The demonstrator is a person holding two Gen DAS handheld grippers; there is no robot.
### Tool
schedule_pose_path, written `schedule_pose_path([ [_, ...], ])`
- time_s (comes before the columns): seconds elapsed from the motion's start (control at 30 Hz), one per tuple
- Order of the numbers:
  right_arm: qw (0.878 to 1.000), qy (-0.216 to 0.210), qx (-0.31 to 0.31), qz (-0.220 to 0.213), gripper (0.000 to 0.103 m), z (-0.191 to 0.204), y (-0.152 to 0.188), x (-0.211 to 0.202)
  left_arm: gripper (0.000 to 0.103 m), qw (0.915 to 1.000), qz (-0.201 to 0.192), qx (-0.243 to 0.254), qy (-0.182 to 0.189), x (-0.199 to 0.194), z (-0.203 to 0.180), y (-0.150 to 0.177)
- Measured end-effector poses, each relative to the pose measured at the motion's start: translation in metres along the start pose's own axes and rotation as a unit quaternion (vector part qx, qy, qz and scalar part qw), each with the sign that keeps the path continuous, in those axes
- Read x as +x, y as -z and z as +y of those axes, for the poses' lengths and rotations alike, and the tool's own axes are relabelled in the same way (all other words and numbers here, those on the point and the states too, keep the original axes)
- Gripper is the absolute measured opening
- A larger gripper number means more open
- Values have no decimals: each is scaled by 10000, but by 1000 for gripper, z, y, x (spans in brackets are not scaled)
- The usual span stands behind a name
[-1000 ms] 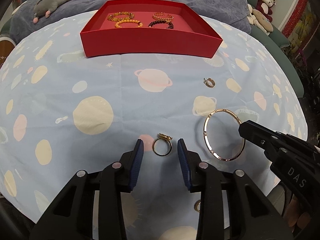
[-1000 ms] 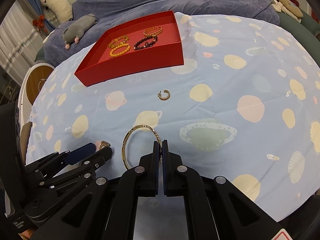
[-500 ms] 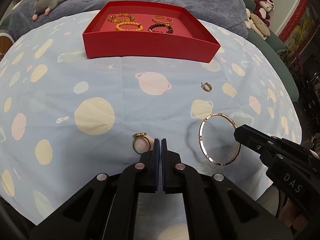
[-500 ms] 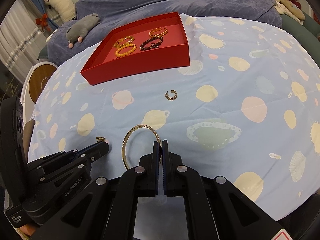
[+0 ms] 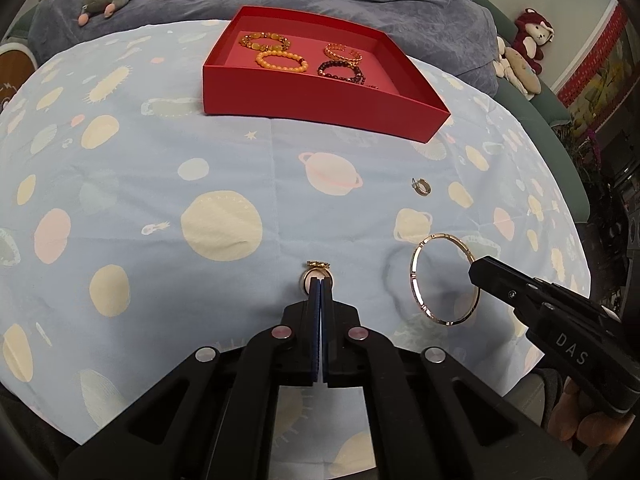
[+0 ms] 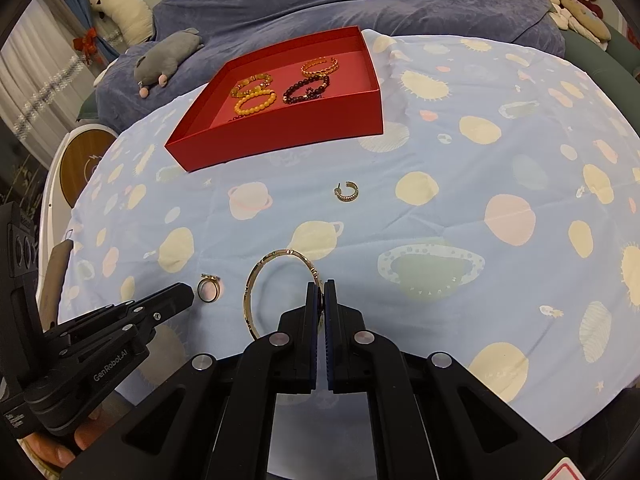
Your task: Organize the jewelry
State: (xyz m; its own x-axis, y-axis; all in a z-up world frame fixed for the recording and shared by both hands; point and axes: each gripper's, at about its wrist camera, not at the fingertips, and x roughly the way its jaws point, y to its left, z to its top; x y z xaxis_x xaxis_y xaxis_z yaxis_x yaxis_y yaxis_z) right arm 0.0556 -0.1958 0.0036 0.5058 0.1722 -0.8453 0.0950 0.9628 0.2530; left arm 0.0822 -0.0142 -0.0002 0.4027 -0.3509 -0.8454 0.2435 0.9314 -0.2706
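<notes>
Planet-print cloth carries both grippers angled down: left gripper jaws together, hiding the ring's 6 o'clock edge; right gripper clamps the bangle.

The left tongs have closed, now beside the ring.

Both grippers are matte black plastic, built from angular linked arms with triangular cut-outs. The left gripper has two slim fingers faced with dark blue ribbed pads, and four round silver pivot pins sit across its linkage. Seen from the right camera, its side carries white lettering reading "GenRobot.AI" and small screws along the finger. The right gripper is the same build, with blue pads and silver pins; from the left camera its side shows white letters "DAS" and small dark screws.
</notes>
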Motion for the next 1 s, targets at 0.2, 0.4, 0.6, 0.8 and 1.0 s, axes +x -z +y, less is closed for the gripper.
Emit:
schedule_pose_path([
  [0.2, 10000, -7, 23, -1, 3, 1, 0, 0, 3, 9998, -35, -165, 51, 0, 1, -2],
  [0.4, 10000, -7, 35, 8, 3, 0, 0, 0, 31, 9999, 16, -62, -113, 13, -6, -9],
  [0.6, 10000, -6, 29, 43, 3, 0, -1, 2, 15, 9995, 157, 208, -173, 29, -13, -9],
  [0.8, 10000, 1, 24, 50, 3, -1, -1, 3, 6, 9994, 134, 284, -157, 28, -14, -6],
  [1.0, 10000, -3, 2, 31, 3, 0, -2, 3, 3, 9995, 69, 292, -82, 22, -16, -6],
])
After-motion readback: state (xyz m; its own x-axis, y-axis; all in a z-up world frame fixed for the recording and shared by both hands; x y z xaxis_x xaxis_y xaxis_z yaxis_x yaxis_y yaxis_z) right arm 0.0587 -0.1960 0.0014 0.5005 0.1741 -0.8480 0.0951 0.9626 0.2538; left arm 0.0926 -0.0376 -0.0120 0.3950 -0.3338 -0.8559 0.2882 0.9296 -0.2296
